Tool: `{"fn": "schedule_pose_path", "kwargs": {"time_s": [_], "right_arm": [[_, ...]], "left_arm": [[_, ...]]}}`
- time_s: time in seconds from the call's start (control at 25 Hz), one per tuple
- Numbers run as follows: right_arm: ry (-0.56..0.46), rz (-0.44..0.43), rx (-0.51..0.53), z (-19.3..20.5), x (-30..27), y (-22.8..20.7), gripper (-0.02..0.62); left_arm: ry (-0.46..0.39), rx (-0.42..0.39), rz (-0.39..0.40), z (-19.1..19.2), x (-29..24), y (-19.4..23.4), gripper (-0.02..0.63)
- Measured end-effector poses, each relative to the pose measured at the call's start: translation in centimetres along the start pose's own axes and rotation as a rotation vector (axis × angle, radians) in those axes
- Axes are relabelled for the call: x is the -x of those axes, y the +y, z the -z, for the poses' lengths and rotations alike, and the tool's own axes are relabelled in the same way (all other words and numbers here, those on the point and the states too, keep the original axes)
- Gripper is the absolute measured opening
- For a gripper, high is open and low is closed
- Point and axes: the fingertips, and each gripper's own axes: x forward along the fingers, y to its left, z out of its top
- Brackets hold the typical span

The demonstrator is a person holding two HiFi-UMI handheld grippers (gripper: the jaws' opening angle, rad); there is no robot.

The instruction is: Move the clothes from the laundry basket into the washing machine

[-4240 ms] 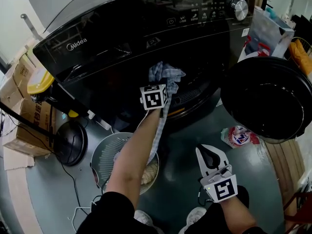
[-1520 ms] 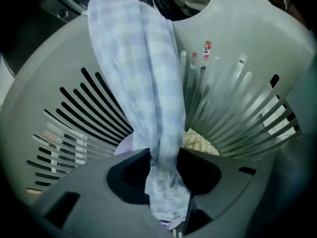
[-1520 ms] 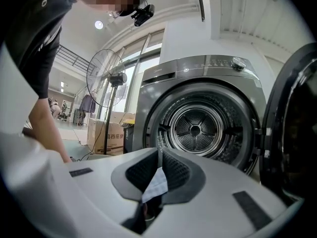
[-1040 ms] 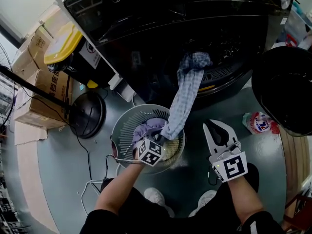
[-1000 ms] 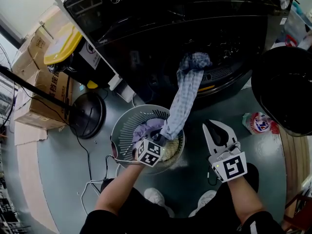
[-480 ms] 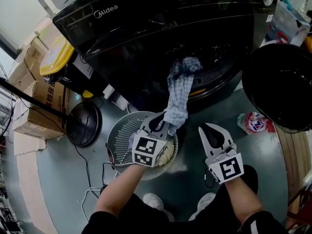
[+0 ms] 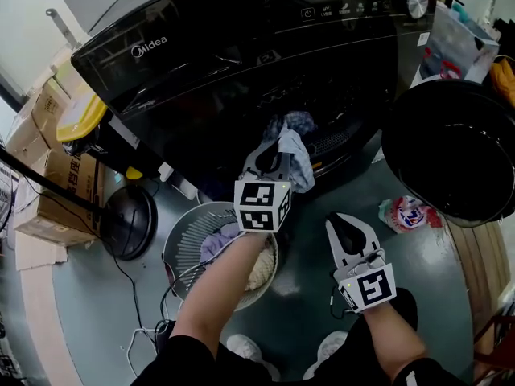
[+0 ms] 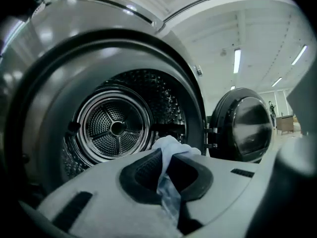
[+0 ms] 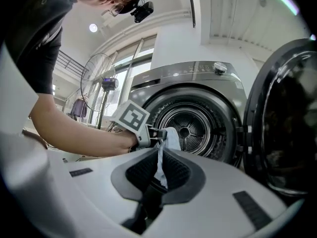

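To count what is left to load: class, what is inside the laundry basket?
A lilac garment and a cream one lie in the basket; the person's arm covers the rest.

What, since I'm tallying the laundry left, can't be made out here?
- Laundry basket contents: head view, the left arm covers part.
- Drum floor: left gripper view, the left tongs block it.
- Checked garment length: head view, bunched, partly behind those tongs.
- Control panel print: head view, too small.
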Motion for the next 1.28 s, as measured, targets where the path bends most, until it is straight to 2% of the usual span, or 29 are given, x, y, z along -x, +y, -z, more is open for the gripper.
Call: {"fn": "schedule_pose_path", "kwargs": {"time_s": [0.4, 0.52, 0.6, 0.68, 0.76, 0.88, 1.08, 1.16, 1.28], "right_arm": [[0.053, 0.064, 0.02, 2.6, 1.1, -3.5, 0.015], [0.062, 0.064, 0.01, 3.0, 1.1, -3.7, 0.015], [0.062, 0.057, 0.008, 3.0, 1.0, -3.5, 0.015], [0.064, 0.047, 0.015, 3.1, 1.1, -3.0, 0.015], [0.062, 0.042, 0.016, 3.1, 1.1, -2.7, 0.015], [0.068, 0.039, 0.007, 3.5, 1.0, -2.7, 0.015], [0.062, 0.036, -0.006, 3.8, 0.1, -2.7, 0.015], [0.059, 0.032, -0.006, 3.7, -0.3, -2.7, 0.015], [0.06, 0.03, -0.003, 3.7, -0.6, -2.6, 0.015]], "left_arm": [[0.008, 0.017, -0.151, -1.3, -10.6, 5.7, 0.021], [0.067, 0.043, -0.173, 0.2, -12.7, 7.0, 0.021], [0.133, 0.099, -0.183, 2.2, -14.1, 8.2, 0.034], [0.208, 0.174, -0.187, 4.7, -15.0, 9.3, 0.297], [0.229, 0.198, -0.201, 5.7, -14.8, 10.0, 0.31], [0.183, 0.111, -0.186, 5.0, -13.5, 8.8, 0.31], [0.07, -0.037, -0.087, 2.4, -9.7, 4.3, 0.308], [0.028, -0.063, -0.058, 1.5, -7.7, 2.7, 0.308], [-0.01, -0.041, -0.028, 1.2, -4.1, 0.6, 0.308]]}}
